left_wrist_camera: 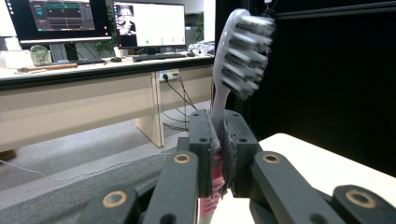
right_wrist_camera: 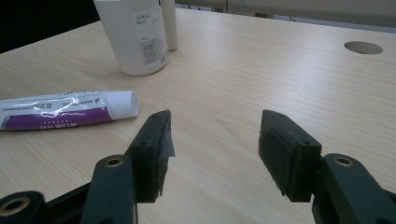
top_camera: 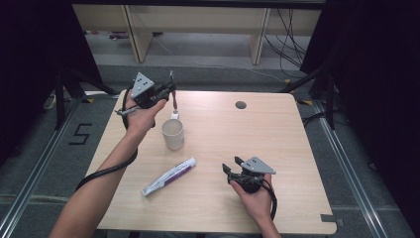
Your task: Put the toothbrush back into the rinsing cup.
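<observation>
The toothbrush (left_wrist_camera: 236, 70) is clamped upright between the jaws of the left gripper (top_camera: 166, 94), its lower end just above the white cup (top_camera: 173, 134). Whether the cup holds anything, I cannot tell. The toothpaste tube (top_camera: 169, 176) lies near it on the table (top_camera: 277, 144). The right gripper (right_wrist_camera: 212, 154) rests with jaws apart, holding nothing.

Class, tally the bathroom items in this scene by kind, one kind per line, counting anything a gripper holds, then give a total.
Toothbrush, clamped in the left gripper: 1
Toothpaste tube, lying on the table: 1
White gargle mug, standing upright: 1
Total: 3
</observation>
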